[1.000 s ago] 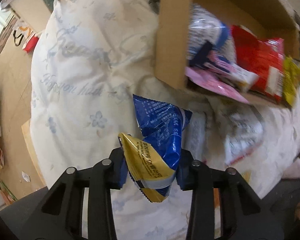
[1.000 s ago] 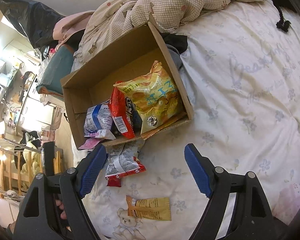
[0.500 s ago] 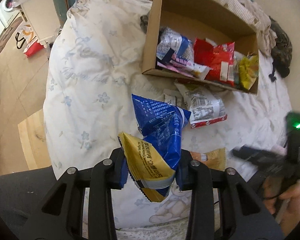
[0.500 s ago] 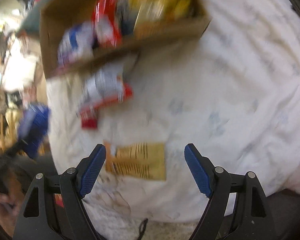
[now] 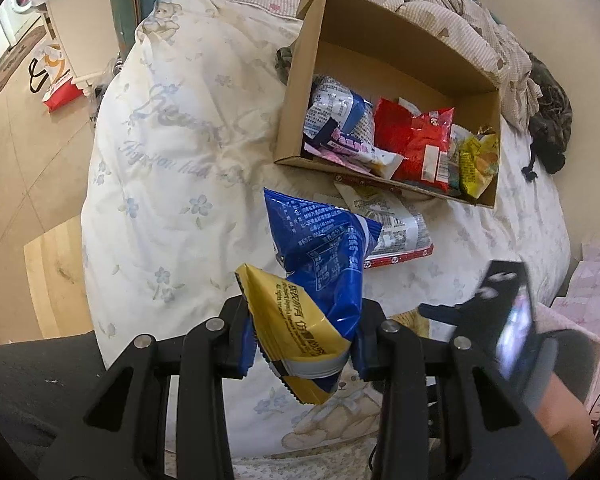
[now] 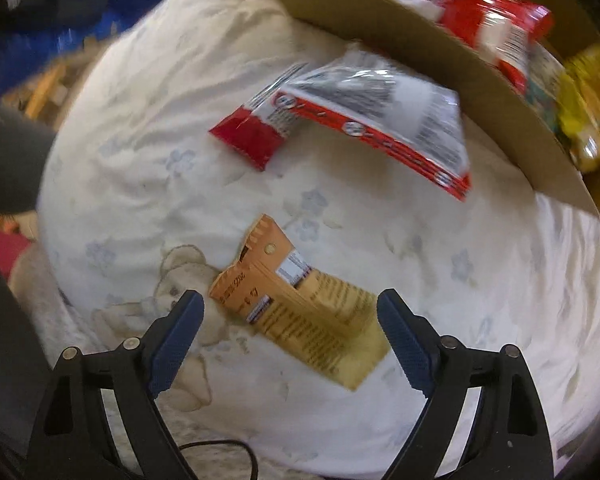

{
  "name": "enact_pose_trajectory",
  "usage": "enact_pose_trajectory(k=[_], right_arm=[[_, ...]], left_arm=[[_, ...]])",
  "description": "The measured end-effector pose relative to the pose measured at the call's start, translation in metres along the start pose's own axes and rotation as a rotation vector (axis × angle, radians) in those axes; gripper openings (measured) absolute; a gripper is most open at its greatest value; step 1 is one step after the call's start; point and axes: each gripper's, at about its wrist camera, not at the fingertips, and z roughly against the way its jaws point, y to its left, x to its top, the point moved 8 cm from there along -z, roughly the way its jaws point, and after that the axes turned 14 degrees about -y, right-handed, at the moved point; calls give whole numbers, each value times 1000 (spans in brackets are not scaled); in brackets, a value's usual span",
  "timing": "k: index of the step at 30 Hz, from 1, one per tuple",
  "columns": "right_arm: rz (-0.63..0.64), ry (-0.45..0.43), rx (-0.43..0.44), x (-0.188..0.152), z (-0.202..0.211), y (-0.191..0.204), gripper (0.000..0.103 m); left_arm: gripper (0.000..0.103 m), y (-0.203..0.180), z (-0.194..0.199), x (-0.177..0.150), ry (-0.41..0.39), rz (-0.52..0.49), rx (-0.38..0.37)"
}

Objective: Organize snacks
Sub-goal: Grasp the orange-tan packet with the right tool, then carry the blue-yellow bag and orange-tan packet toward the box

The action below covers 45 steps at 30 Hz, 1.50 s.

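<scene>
Right now your left tongs [image 5: 302, 342] are clamped on a blue and yellow snack bag [image 5: 316, 280], which sticks up from between the pads. Well ahead of them and to the right sits the cardboard box [image 5: 296, 92] of snacks on the bedspread [image 5: 172, 160]. Your right tongs [image 6: 290, 334] are spread wide and hold nothing; a flat orange packet [image 6: 300, 304] lies between their tips, and a red-and-white packet [image 6: 364, 116] lies farther ahead, just beside the box.
</scene>
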Motion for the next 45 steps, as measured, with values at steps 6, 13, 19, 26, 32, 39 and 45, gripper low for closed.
enact_pose_trajectory(k=[6,13,19,26,32,39,45], right_arm=[[55,13,-28,3,-18,6,88],[41,18,48,1,-20,23,49],[-61,-15,90,1,1,13,47],[-181,-137,144,13,41,0,47],[-203,-156,141,20,46,-14,47],[-194,-175,150,19,50,-14,47],[-217,-242,172,29,68,-16,47]], left_arm=[[33,0,0,3,-30,-35,40],[33,5,-3,3,-34,-32,66],[33,13,-5,4,-41,-22,94],[33,22,-6,5,-48,-12,129],[33,25,-8,4,-52,-24,154],[33,37,-13,1,-42,-18,200],[33,39,-9,5,-80,-27,224]])
